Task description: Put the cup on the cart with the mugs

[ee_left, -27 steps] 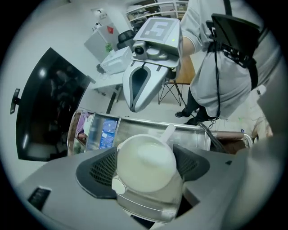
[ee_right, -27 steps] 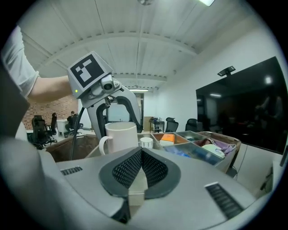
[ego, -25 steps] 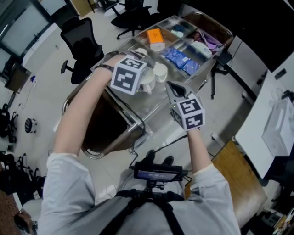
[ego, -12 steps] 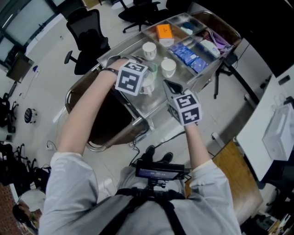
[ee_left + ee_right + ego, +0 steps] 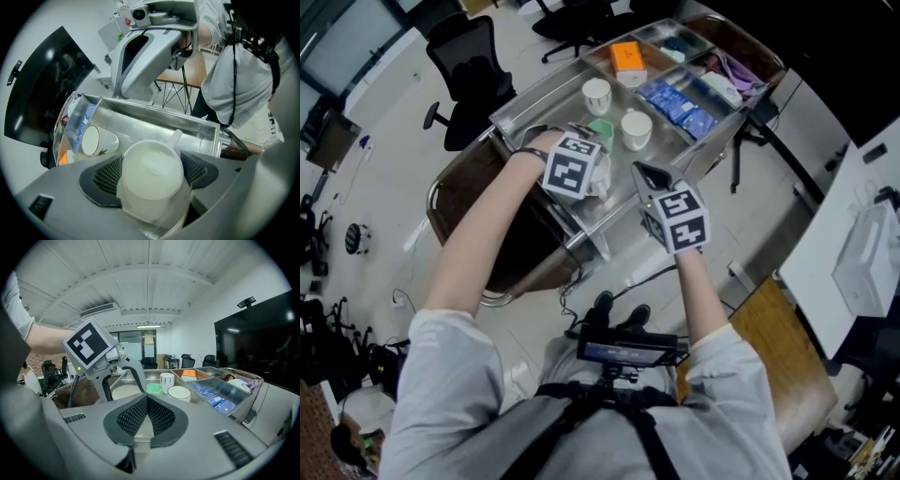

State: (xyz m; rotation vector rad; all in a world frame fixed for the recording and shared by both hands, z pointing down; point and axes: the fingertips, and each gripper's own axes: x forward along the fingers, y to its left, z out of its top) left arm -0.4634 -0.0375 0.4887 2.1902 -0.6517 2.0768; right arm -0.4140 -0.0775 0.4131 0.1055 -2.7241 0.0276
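My left gripper (image 5: 152, 172) is shut on a white cup (image 5: 151, 176) with a handle, its dark pads (image 5: 107, 177) pressing both sides. It points steeply down over the near end of the cart's steel tray (image 5: 154, 123). In the head view the left gripper (image 5: 596, 182), under its marker cube, holds the cup (image 5: 602, 181) just short of two white mugs (image 5: 596, 95) (image 5: 636, 128) that stand on the cart. My right gripper (image 5: 652, 178) hovers to the right of the cup, shut with nothing in it (image 5: 147, 400). From the right gripper view, the cup (image 5: 124, 391) and both mugs (image 5: 167, 379) (image 5: 179, 392) show.
A small green container (image 5: 602, 128) sits between the mugs. Farther along the cart, compartments hold an orange box (image 5: 627, 58), blue packets (image 5: 680, 105) and cloths (image 5: 727, 80). A brown chair (image 5: 502, 234) stands beside the cart's near end, with black office chairs (image 5: 478, 70) beyond.
My left gripper has come down with the cup toward the tray, nearer the mugs. The right gripper has sunk slightly and stays shut.
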